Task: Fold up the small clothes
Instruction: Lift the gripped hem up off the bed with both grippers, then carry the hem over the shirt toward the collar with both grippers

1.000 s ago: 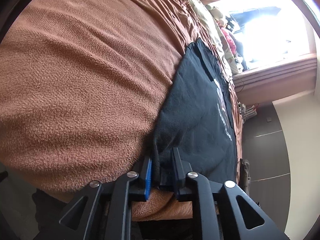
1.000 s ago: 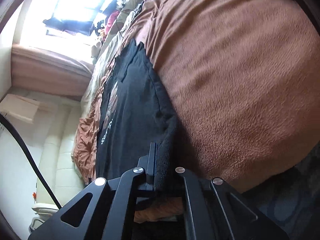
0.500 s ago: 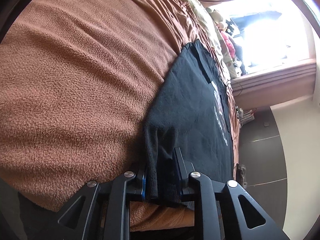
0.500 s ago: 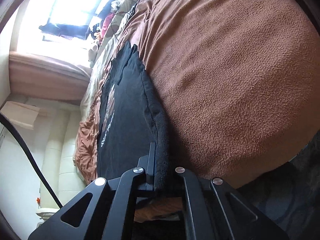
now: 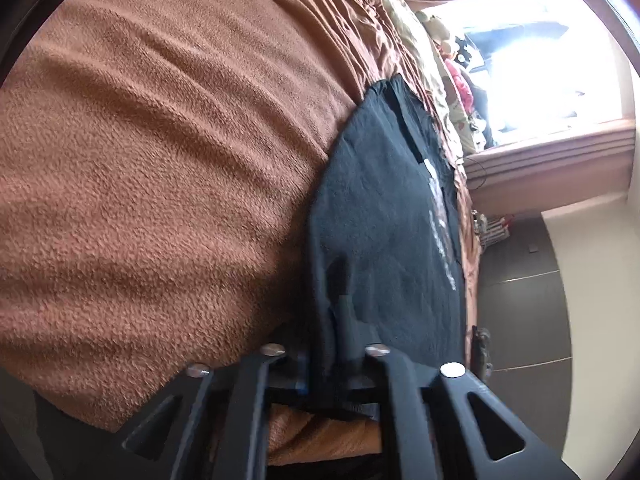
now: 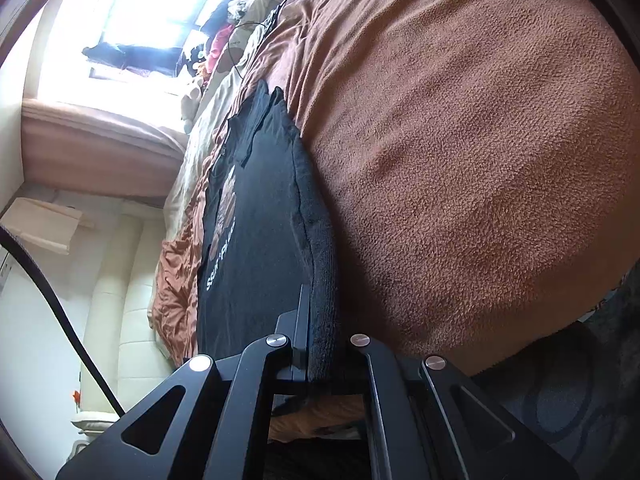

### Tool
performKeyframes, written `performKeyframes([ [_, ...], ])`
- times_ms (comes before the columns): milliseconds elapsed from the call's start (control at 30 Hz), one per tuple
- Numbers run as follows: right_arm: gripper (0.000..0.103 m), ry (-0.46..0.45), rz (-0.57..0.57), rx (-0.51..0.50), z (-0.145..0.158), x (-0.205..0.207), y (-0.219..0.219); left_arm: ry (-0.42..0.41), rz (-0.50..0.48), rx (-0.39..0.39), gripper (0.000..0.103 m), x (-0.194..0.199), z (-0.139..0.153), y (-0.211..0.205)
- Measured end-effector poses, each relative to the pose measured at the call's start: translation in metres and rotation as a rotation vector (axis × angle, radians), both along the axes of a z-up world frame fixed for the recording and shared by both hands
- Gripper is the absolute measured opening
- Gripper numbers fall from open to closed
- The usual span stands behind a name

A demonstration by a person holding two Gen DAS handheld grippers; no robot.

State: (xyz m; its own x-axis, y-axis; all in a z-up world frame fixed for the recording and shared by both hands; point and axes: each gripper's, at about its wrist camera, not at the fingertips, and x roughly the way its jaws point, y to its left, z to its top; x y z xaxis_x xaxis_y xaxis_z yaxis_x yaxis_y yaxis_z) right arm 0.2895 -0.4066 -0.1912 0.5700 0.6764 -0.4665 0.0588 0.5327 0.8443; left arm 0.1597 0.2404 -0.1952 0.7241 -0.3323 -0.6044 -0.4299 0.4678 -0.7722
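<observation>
A black T-shirt (image 5: 384, 216) with a pale print lies stretched out on a brown fleece blanket (image 5: 160, 168). My left gripper (image 5: 326, 332) is shut on the near hem of the shirt, the cloth pinched between its black fingers and lifted a little off the blanket. In the right wrist view the same black T-shirt (image 6: 256, 240) runs away toward the window, and my right gripper (image 6: 320, 320) is shut on the rolled near edge of it. The shirt's far end with the sleeves rests flat on the blanket.
The brown blanket (image 6: 460, 152) covers a bed. Beige bedding (image 6: 208, 136) and stuffed toys (image 5: 456, 80) lie at the far end under a bright window (image 5: 552, 72). A cream padded headboard (image 6: 116, 300) and a black cable (image 6: 48, 300) show in the right wrist view.
Both grippers have lifted and drawn the shirt's near edge toward the far end; the hem sits deeper between the fingers and the cloth is bunched more than a second ago.
</observation>
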Motion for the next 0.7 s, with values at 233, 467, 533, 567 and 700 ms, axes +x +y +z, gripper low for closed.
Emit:
performKeyframes([
  [233, 0.000, -0.070, 0.021, 0.011, 0.020, -0.007, 0.000, -0.195, -0.022, -0.010, 0.004, -0.012, 0.031, 0.005],
  [467, 0.000, -0.154, 0.037, 0.061, 0.037, -0.020, -0.009, -0.347, -0.014, -0.053, 0.003, -0.019, 0.065, 0.006],
  [533, 0.000, -0.179, 0.039, 0.077, 0.040, -0.024, -0.013, -0.381, -0.012, -0.063, 0.003, -0.021, 0.077, 0.007],
  [567, 0.000, -0.194, 0.042, 0.087, 0.045, -0.028, -0.016, -0.398, -0.011, -0.068, 0.003, -0.023, 0.083, 0.008],
  [700, 0.000, -0.228, 0.048, 0.105, 0.056, -0.037, -0.027, -0.468, -0.009, -0.088, 0.003, -0.036, 0.106, 0.011],
])
